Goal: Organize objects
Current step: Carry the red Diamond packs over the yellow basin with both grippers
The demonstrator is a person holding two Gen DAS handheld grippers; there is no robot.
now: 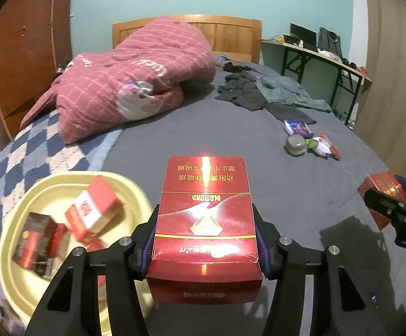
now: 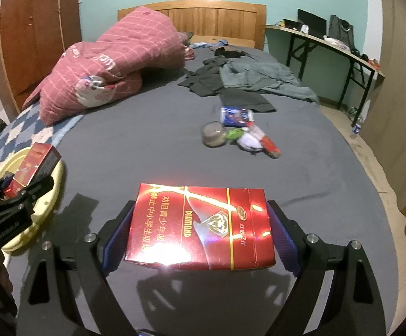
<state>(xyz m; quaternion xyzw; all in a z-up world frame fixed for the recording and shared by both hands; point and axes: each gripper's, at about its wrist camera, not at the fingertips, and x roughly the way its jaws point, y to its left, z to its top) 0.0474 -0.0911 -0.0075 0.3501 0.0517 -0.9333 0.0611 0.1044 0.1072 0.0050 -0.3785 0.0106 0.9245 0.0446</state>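
1. Right up against the left wrist camera is a red DIAMOND carton [image 1: 205,224], clamped between the two blue-padded fingers of the left gripper [image 1: 205,240], which is squeezing its long sides. It's held up off the grey bedsheet [image 1: 203,128].
2. Just left of that carton sits a pale yellow tray [image 1: 15,252] near the bed's near-left corner, partly on the blue-and-white checked blanket [image 1: 21,151]. It's got a few smaller red boxes [image 1: 96,207] piled in it, blurry, so I can't read them.
3. Right wrist view: the right gripper [image 2: 200,232] is closed on a second red DIAMOND carton [image 2: 203,226], held crosswise, pads pressing on its short ends. Looks lifted above the sheet with a shadow under it, near the bed's front edge.
4. Toward the right side of the bed there's a little cluster: a round grey tin [image 2: 213,134], a blue packet [image 2: 236,116], something green and white [image 2: 242,138], and a red tube-ish thing [image 2: 270,142].
5. Further back, dark clothes [image 2: 231,81] are spread out, and a pink checked duvet [image 2: 113,67] is heaped at the far-left by the wooden headboard [image 2: 217,19].
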